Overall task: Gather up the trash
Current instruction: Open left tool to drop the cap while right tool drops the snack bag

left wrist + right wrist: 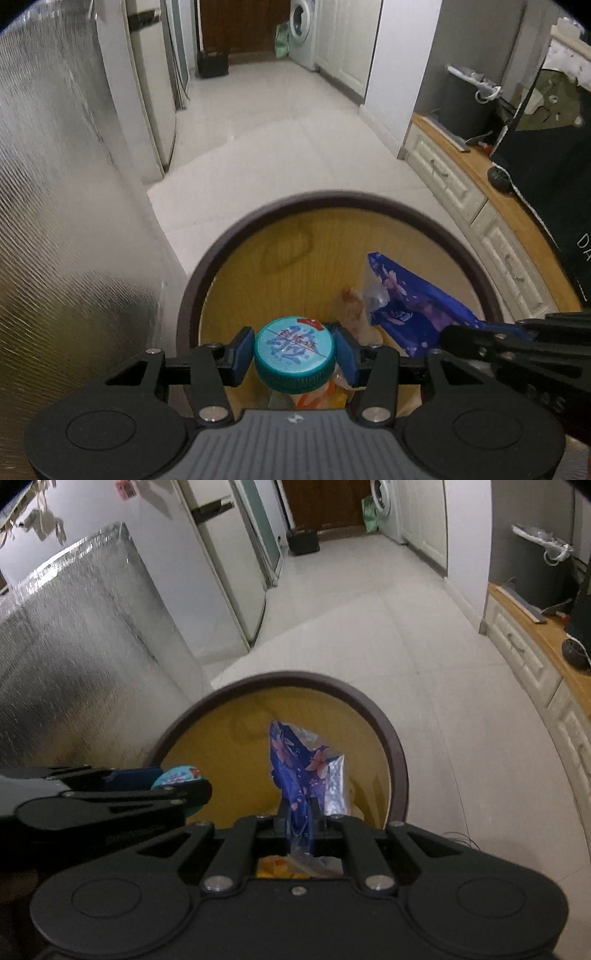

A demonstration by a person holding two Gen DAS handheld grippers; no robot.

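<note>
Left wrist: left gripper (294,355) clamps teal-capped bottle (294,353) over round bin (192,291), near its rim. Right wrist: right gripper (299,821) pinched tight on blue wrapper (295,771), hanging above the bin's yellow interior.

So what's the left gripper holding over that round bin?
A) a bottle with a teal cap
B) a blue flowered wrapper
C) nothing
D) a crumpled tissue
A: the left gripper has its blue pads against the teal cap of a bottle, above the bin.
</note>
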